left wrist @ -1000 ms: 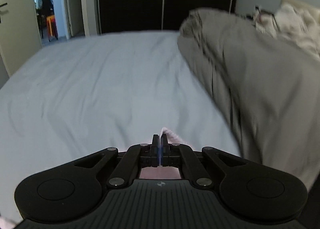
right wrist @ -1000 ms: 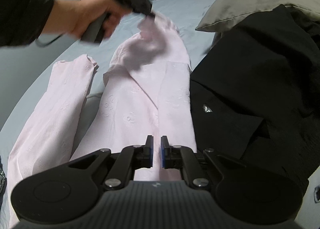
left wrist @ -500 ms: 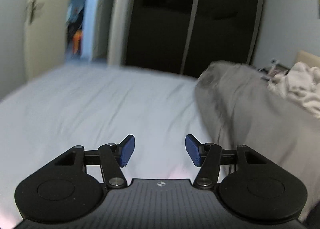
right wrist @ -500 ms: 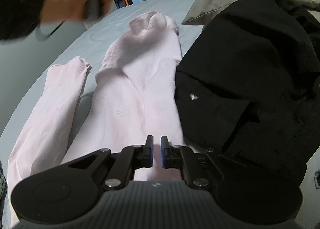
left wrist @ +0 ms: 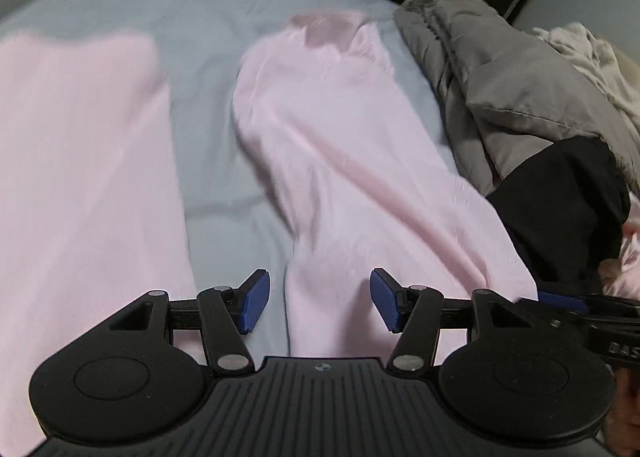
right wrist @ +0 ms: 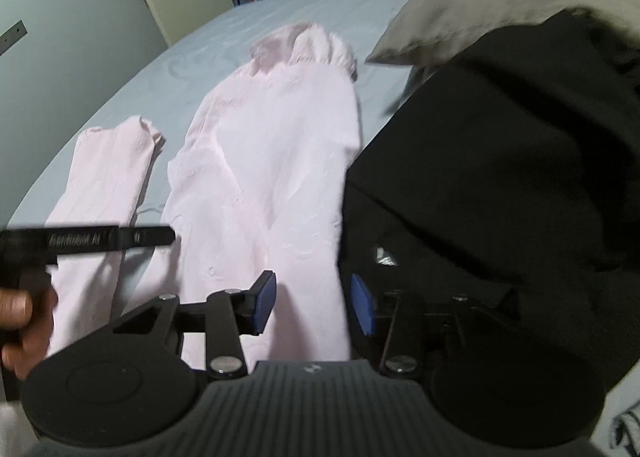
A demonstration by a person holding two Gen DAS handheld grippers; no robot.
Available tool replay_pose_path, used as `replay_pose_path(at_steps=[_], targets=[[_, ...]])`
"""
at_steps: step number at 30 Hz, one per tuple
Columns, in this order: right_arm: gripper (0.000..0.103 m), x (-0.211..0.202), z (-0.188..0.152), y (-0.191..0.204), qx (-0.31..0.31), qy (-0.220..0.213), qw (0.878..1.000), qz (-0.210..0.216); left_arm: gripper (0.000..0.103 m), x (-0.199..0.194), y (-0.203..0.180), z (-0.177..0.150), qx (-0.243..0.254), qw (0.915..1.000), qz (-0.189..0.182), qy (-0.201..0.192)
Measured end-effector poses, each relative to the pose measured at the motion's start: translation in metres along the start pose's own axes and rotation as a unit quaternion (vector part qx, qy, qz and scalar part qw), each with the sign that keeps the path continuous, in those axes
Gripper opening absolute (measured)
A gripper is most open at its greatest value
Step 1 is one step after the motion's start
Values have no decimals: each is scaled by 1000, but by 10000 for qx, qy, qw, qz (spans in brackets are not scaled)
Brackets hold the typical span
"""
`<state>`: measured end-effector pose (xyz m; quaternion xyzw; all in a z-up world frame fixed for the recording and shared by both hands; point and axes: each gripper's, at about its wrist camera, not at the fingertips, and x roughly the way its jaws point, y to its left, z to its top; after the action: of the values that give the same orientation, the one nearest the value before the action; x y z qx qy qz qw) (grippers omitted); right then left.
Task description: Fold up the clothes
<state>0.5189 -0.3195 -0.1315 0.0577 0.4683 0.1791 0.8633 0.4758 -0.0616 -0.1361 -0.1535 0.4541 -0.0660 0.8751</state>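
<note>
Left gripper [left wrist: 318, 305]: released — empty.
Right gripper [right wrist: 314, 307]: jaws opening, nothing pinched.
Pink garment [right wrist: 272, 161]: you pinch the near hem squarely — fold flat.

A big bed with a pale blue-grey sheet [right wrist: 208, 53] holds all the clothes. A pink shirt [right wrist: 272, 161] lies flat on the sheet, with its long sleeve [right wrist: 108, 173] stretched out just to its left. Right of the shirt a black garment [right wrist: 492, 177] touches it, and a grey pillow [right wrist: 496, 5] lies behind that.
</note>
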Motion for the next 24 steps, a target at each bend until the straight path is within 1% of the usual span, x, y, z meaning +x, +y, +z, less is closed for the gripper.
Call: replay_pose_path(at_steps=[1,2,3,4,5,6,7,9,11,13,14,15,16,18,20,22,24], targets=[[28,4,1,1,-35,85,10000,-6,53,2,4,-1,-76,10000,-46,35],[14,8,3,2,-85,179,9998,-46,45,3,9,-2,-151,9998,-91,70],[12,11,4,2,-109,247,9996,-103,32,4,12,-1,-219,9996,-180,79],[8,10,4,1,-84,254,9995,-142,0,5,15,3,-273,9991,-309,90],[5,9,6,-2,1,235,9996,-151,0,5,18,7,-350,9983,-446,90],[4,6,7,-4,96,214,9996,-166,0,1,22,9,-434,9977,-528,-11],[3,2,9,-7,165,151,9995,-235,0,-4,23,10,-459,9976,-504,-140],[2,-11,13,-15,281,-84,9984,-474,0,-13,30,10,-542,9976,-345,-251],[2,-18,17,-25,443,-233,9969,-606,0,-16,42,7,-737,9968,-231,-205],[2,-18,19,-32,508,-198,9964,-642,0,-17,51,1,-829,9965,-26,-137],[2,-16,19,-32,456,-139,9959,-763,0,-17,56,-1,-903,9959,72,-86],[2,-14,19,-32,409,-98,9954,-860,0,-18,61,-2,-1032,9946,30,-63],[6,-12,19,-32,393,-48,9951,-905,0,-20,65,-2,-1163,9932,-67,-82],[6,-16,19,-31,425,-85,9950,-904,1,-26,70,0,-1339,9904,-267,-211],[6,-21,19,-27,444,-171,9953,-841,1,-34,71,4,-1320,9897,-391,-388],[6,-27,18,-16,352,-266,9965,-711,1,-47,72,10,-1222,9899,-356,-621],[6,-29,19,0,175,-262,9980,-544,3,-62,80,17,-1186,9892,-179,-842]])
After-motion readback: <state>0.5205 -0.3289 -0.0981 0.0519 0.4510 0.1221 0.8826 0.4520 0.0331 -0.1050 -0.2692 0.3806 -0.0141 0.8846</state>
